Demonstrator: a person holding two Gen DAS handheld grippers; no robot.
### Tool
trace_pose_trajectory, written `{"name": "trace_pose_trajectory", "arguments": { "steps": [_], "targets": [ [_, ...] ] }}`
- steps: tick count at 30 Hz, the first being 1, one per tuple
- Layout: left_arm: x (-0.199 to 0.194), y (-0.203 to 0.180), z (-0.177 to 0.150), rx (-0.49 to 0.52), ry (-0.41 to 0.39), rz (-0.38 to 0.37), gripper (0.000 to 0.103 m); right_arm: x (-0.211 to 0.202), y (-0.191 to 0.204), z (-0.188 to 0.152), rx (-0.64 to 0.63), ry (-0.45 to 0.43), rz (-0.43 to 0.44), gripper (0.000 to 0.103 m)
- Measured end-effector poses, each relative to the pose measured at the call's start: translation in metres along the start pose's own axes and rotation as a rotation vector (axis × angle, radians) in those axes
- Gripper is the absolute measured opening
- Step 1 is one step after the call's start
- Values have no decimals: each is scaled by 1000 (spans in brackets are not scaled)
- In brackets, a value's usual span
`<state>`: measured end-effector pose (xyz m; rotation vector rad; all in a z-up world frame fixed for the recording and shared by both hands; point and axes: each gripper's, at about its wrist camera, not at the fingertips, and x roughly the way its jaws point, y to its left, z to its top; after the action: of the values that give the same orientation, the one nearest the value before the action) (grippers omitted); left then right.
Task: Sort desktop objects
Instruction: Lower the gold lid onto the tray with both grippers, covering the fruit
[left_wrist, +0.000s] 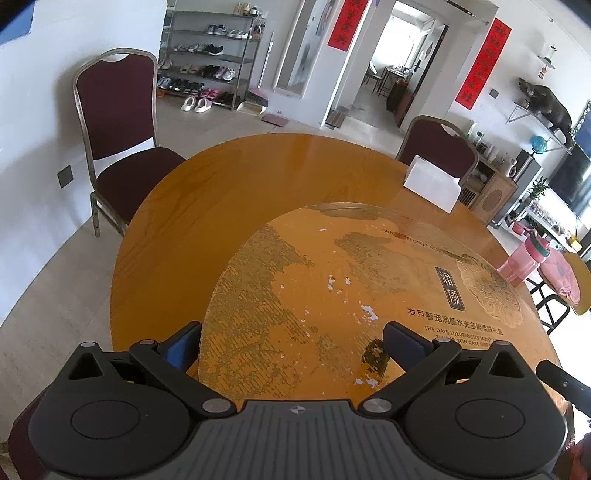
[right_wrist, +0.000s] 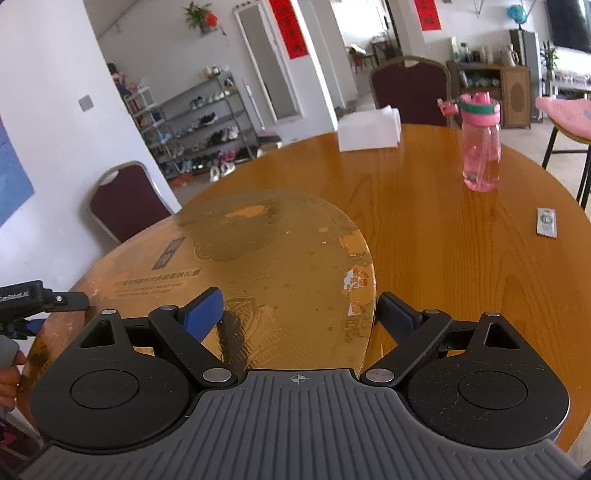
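So, both grippers sit at the near edge of a large round gold box lid (left_wrist: 351, 288), worn and scuffed, which lies flat on the round wooden table (left_wrist: 221, 192). Left gripper (left_wrist: 291, 345) has its fingers spread wide, blue pads out to either side, over the near rim of the lid; nothing between them. Right gripper (right_wrist: 299, 314) also spread wide, over the lid's near right part, its right finger just past the lid's right edge above bare table wood; nothing held. In the right wrist view the left gripper's body pokes in at the lid's left side, with part of a hand (right_wrist: 9, 376) below it.

Beyond the lid, at the far table edge, a white paper box (right_wrist: 369, 129). Right of the lid, well apart, a pink water bottle (right_wrist: 480, 144) stands upright with a green-banded pink cap. Nearer than the bottle and further right, a small flat card (right_wrist: 546, 221) lies on the table. Maroon chairs (left_wrist: 118, 122) stand around the table behind the lid.
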<state>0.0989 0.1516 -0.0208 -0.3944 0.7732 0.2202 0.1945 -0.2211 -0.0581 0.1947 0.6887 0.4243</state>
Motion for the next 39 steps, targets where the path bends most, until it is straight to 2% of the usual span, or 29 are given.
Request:
{"name": "trace_pose_trajectory", "arguments": {
  "steps": [6, 25, 39],
  "targets": [
    [15, 0, 2, 18, 10, 34, 101, 18, -2, 2, 6, 29, -16, 92],
    [29, -3, -16, 84, 2, 58, 101, 46, -14, -10, 32, 133, -33, 92],
    [46, 7, -21, 45, 32, 56, 101, 58, -8, -19, -7, 164, -69, 92]
  ]
}}
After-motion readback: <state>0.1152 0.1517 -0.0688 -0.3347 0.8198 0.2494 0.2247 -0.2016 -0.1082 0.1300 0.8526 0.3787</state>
